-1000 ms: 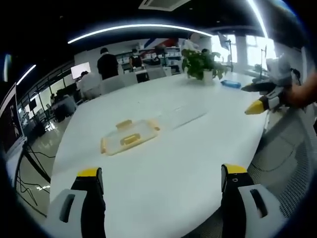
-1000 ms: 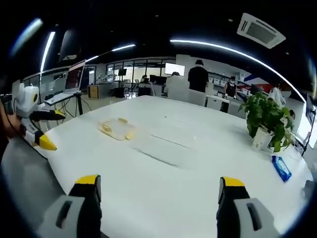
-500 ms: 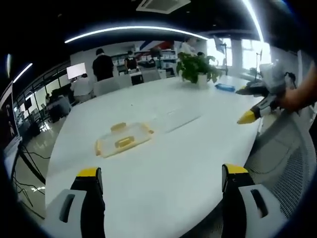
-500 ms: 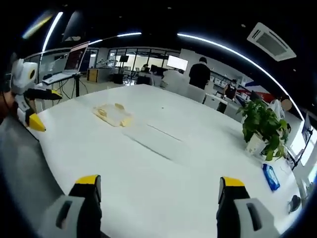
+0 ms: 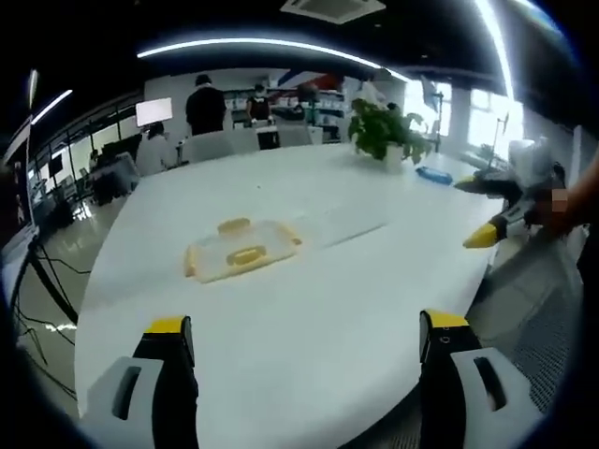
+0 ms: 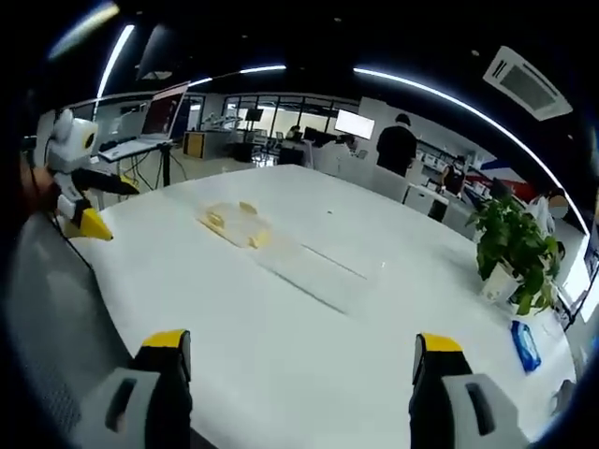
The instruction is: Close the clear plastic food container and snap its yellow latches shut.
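Observation:
A clear plastic food container with yellow latches [image 5: 241, 253] lies flat on the white table [image 5: 309, 309], well ahead of my left gripper [image 5: 309, 346], which is open and empty. In the right gripper view the same container [image 6: 239, 225] sits far off to the upper left, and my right gripper [image 6: 299, 360] is open with nothing between its jaws. The right gripper [image 5: 501, 208] also appears at the right edge of the left gripper view, off the table's side. The left gripper [image 6: 84, 192] appears at the left of the right gripper view, beyond the table edge.
A potted plant [image 5: 384, 131] and a blue packet [image 5: 432, 175] stand at the table's far end. A clear flat sheet [image 6: 323, 276] lies beside the container. Several people and desks fill the room behind. A laptop on a stand [image 6: 150, 126] is at far left.
Both cameras have shifted slightly; the container looks a little nearer and more central in each view. Nothing on the table has moved, and both grippers stay open.

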A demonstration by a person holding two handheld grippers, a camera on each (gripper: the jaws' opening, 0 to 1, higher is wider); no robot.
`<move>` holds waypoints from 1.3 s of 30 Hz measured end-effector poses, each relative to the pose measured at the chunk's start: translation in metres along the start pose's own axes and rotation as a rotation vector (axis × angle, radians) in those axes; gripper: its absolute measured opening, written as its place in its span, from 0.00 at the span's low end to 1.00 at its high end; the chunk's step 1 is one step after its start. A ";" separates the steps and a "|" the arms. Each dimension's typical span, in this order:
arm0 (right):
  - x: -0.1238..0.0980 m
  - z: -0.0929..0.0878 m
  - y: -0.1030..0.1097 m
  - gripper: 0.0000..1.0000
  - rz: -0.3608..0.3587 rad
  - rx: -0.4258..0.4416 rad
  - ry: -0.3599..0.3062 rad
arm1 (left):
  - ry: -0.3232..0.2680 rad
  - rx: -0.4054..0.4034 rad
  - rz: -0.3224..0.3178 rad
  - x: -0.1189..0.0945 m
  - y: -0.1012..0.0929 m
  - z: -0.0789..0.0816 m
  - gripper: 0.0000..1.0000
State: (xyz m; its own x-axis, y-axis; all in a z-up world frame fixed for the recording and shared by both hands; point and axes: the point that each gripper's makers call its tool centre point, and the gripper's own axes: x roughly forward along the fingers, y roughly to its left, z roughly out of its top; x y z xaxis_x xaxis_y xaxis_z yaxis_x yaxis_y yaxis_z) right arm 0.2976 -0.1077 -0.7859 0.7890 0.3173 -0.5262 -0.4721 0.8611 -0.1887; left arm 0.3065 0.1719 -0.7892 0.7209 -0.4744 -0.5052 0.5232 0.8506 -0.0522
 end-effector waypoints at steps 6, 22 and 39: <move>0.003 0.009 -0.012 1.00 0.010 -0.001 -0.017 | 0.015 0.030 -0.010 0.002 0.002 -0.002 0.99; 0.039 0.029 0.000 1.00 0.121 -0.037 -0.025 | 0.032 0.069 -0.041 0.010 0.034 -0.015 0.99; 0.076 0.047 -0.001 1.00 0.253 -0.073 -0.077 | -0.010 0.093 -0.122 0.026 0.078 -0.008 0.99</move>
State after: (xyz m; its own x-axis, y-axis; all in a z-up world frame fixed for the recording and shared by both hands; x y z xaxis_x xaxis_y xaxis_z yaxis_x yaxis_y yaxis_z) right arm 0.3767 -0.0652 -0.7868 0.6684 0.5503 -0.5005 -0.6830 0.7205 -0.1200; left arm 0.3627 0.2281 -0.8129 0.6538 -0.5752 -0.4916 0.6465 0.7622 -0.0321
